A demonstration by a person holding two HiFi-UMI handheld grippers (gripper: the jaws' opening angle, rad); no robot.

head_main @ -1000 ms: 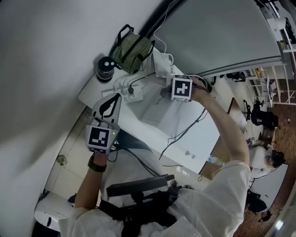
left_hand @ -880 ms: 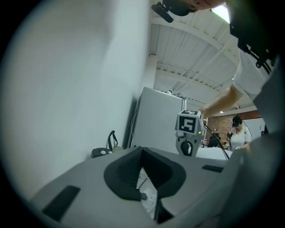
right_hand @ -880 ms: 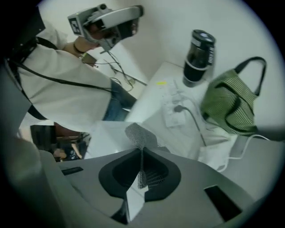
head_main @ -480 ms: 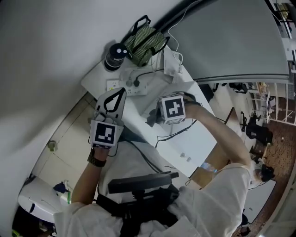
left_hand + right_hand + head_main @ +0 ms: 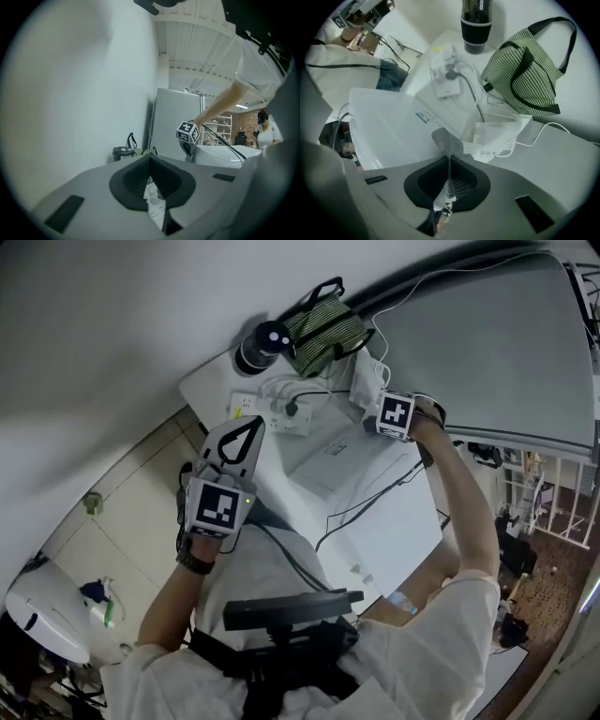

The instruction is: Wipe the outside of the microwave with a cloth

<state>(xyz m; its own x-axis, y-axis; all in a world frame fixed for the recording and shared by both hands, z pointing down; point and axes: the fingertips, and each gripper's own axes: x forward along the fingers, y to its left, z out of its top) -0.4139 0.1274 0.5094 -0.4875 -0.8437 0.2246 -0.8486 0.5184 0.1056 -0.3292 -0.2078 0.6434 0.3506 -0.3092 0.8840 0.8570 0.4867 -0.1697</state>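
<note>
Right gripper (image 5: 449, 160), cloth (image 5: 445, 139) at microwave (image 5: 389, 126) edge

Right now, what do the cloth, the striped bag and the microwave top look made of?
Cloth: grey textile, looks like waffle-weave microfibre; gridded texture, limp folds.
Striped bag: woven fabric, matte, slumped, with black webbing handles.
Microwave: white, smooth, slightly glossy top; painted metal or plastic, can't tell.

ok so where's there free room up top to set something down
The microwave top is bare from its label toward the person's side, away from the cloth. The back is crowded: power strip, cup, striped bag, cables.
</note>
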